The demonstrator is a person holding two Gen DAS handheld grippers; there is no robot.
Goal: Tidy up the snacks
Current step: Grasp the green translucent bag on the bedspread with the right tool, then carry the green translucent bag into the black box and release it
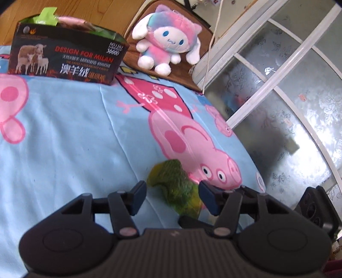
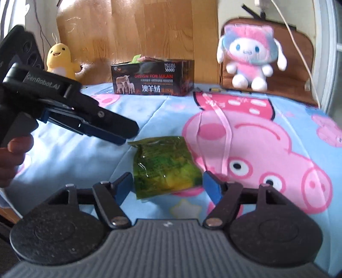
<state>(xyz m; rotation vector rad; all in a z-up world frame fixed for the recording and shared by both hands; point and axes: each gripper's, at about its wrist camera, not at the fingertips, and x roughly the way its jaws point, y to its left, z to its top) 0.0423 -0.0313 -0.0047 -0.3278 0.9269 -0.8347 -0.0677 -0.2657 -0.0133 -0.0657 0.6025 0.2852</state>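
Observation:
A green snack packet [image 2: 164,166] lies flat on the blue cartoon-pig bedspread [image 2: 64,162]. My right gripper [image 2: 167,184] is open, with its blue-padded fingers on either side of the packet's near end and not pressing it. My left gripper [image 2: 127,135], held by a hand [image 2: 12,154], comes in from the left, and its tips are at the packet's far left corner. In the left wrist view the packet [image 1: 175,188] shows between and just beyond the open fingers of the left gripper [image 1: 172,192]. A dark open box [image 2: 152,79] at the back holds green and pink packets [image 1: 64,20].
A pink and blue plush toy [image 2: 249,59] sits on a brown cushion [image 2: 303,64] at the back right. A yellow plush [image 2: 59,59] stands at the back left against the wooden headboard. A frosted glass door [image 1: 288,107] lies beyond the bed's right edge.

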